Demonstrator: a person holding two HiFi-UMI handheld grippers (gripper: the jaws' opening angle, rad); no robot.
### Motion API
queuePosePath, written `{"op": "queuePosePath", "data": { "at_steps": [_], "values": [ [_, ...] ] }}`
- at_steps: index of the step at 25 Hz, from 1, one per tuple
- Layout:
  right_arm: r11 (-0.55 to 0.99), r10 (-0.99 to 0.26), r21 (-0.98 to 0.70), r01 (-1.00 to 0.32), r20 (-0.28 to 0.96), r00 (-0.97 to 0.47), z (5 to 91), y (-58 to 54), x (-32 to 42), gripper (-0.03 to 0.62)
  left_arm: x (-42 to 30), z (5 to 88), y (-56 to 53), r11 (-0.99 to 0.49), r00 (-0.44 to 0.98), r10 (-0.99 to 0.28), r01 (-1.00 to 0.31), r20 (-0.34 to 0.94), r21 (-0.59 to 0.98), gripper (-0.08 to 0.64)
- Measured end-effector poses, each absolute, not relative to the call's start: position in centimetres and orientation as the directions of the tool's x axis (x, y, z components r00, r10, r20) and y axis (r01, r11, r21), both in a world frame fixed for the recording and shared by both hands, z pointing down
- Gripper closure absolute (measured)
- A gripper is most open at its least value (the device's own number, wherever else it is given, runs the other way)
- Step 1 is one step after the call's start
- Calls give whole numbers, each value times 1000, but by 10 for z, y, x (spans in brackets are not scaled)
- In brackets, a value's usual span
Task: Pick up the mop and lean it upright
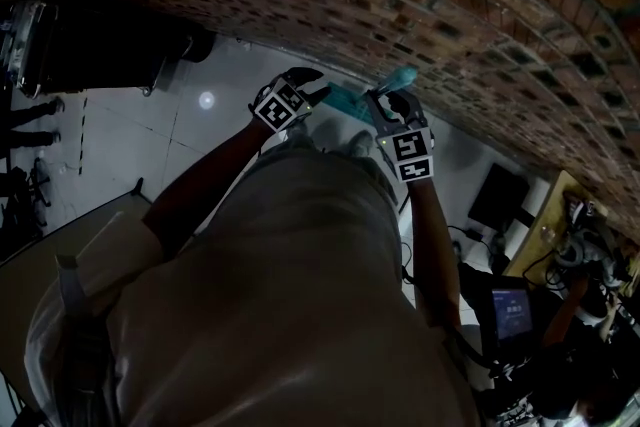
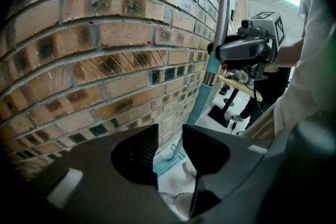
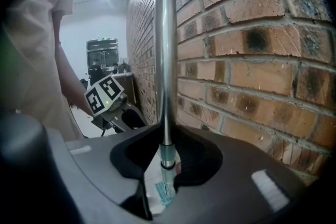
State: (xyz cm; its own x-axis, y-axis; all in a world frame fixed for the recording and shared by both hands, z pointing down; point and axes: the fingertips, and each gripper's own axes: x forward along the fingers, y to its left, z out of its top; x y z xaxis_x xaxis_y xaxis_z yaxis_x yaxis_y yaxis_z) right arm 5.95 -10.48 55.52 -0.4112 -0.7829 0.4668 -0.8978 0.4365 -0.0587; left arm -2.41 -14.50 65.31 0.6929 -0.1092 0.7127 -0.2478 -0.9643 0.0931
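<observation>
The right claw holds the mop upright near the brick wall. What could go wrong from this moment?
1. Only the right claw grips the pole; the left claw is open, empty and off it. If the pole does not yet rest on the wall, which I cannot tell, letting go may tip it over.
2. The floor looks smooth, so the mop head might slide away from the wall.
</observation>
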Motion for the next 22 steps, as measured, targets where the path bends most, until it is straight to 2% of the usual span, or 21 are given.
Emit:
{"op": "queuePosePath", "data": {
  "at_steps": [13, 22],
  "values": [
    [458, -761, -49, -887, 494, -420, 581, -114, 64, 489, -59, 661, -146, -915, 659, -149, -374, 737, 149, 406],
    [484, -728, -47, -874, 534, -431, 612, -120, 64, 489, -57, 655, -154, -909, 665, -174, -392, 726, 141, 414]
  ]
}}
